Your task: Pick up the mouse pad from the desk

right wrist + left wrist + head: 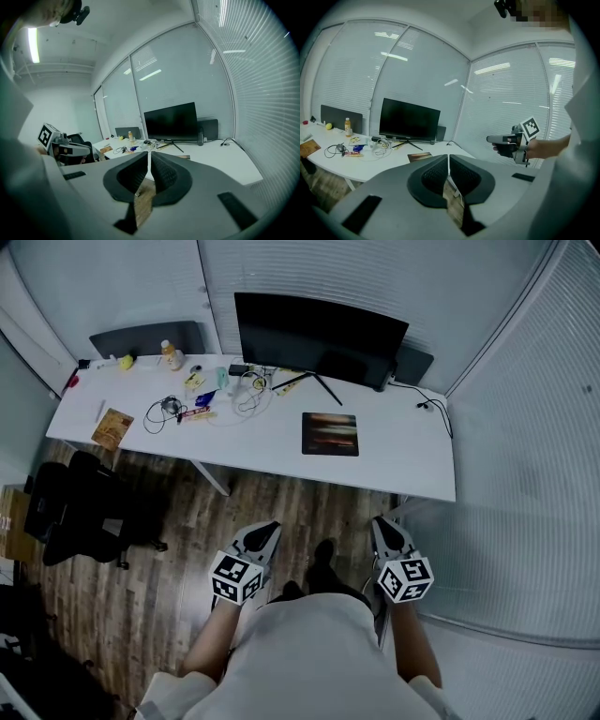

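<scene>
Lying flat on the white desk (412,460), right of centre, the mouse pad (330,434) is seen just before the monitor (319,334) stand. The left gripper (265,529) and right gripper (382,526) are held well short of it, jaws pressed together, nothing between them. Its thin edge may be missed, and the pad pushed along the smooth top into the stand. Cables (246,395) are strewn leftward; wooden floor (281,502) and blind-covered glass walls (525,456) enclose the corner.
</scene>
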